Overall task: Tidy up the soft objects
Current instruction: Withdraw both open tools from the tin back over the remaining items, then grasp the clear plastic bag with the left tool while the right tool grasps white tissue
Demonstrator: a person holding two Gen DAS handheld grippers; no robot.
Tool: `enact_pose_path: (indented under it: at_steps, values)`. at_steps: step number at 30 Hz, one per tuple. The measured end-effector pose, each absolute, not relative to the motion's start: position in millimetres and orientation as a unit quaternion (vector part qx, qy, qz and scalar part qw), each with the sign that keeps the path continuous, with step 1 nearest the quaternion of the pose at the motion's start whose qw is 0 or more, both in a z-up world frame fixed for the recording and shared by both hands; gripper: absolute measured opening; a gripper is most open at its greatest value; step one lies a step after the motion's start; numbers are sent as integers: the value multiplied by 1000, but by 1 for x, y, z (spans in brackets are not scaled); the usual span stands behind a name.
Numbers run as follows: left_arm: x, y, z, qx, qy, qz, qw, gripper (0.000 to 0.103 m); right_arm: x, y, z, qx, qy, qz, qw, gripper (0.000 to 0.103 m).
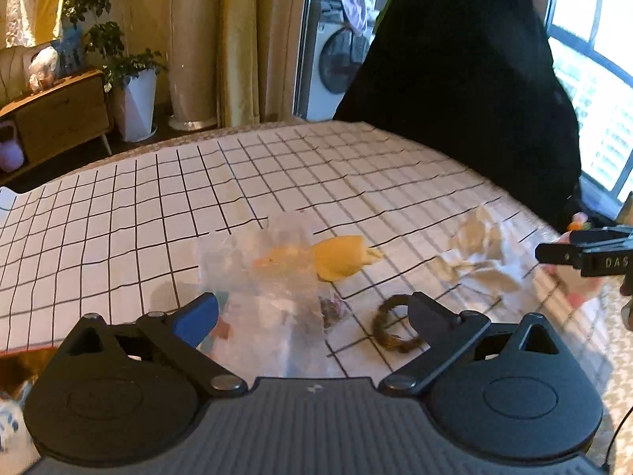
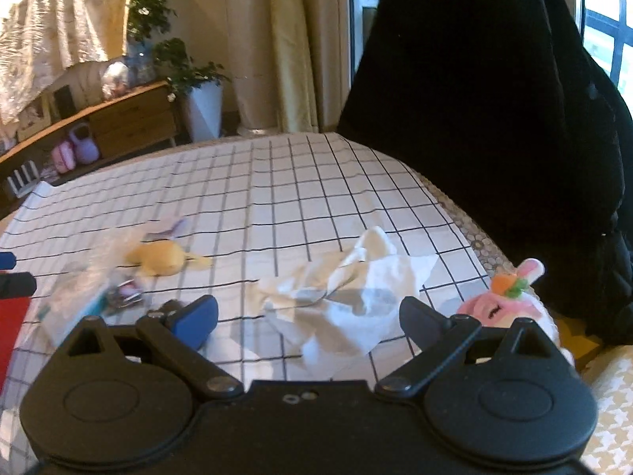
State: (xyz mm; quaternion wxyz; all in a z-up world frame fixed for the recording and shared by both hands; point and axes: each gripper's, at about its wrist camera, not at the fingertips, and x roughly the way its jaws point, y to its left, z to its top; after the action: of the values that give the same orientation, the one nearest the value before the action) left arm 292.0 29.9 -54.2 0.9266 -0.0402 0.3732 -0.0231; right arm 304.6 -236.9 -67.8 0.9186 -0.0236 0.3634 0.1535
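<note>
A clear plastic bag (image 1: pixel 273 277) lies on the checked tablecloth (image 1: pixel 118 206), partly over a yellow soft toy (image 1: pixel 340 257). My left gripper (image 1: pixel 312 312) is open just above the bag's near end. A brown braided hair ring (image 1: pixel 391 326) lies beside its right finger. A crumpled white cloth (image 2: pixel 348 289) lies ahead of my open right gripper (image 2: pixel 308 312); it also shows in the left wrist view (image 1: pixel 478 253). A pink bunny plush (image 2: pixel 502 297) sits right of the right gripper. The yellow toy (image 2: pixel 162 259) and the bag (image 2: pixel 79 293) show at that view's left.
A person in black (image 1: pixel 467 79) stands at the table's far right edge. A wooden sideboard (image 1: pixel 59 114), a potted plant (image 1: pixel 134 107) and rolled curtains stand behind the table. A small dark wrapped item (image 1: pixel 332 308) lies by the bag. A red object (image 2: pixel 12 328) is at the right wrist view's left edge.
</note>
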Motion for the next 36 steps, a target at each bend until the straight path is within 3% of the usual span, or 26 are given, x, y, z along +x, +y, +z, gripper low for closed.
enact_pose_path:
  at_steps: [14, 28, 33, 35, 36]
  values:
    - [385, 58, -97, -69, 465, -3, 882, 103, 379, -230, -106, -3, 412, 114, 904, 98]
    - [400, 94, -129, -108, 493, 44, 862, 101, 406, -227, -139, 5, 447, 79, 891, 96]
    - [392, 102, -130, -119, 489, 55, 862, 80, 406, -228, -145, 7, 451, 74, 889, 86]
    - [391, 104, -129, -122, 486, 62, 863, 63, 405, -227, -145, -1, 447, 69, 892, 78]
    - [390, 107, -128, -125, 485, 66, 863, 59, 403, -226, -144, -4, 446, 66, 893, 76]
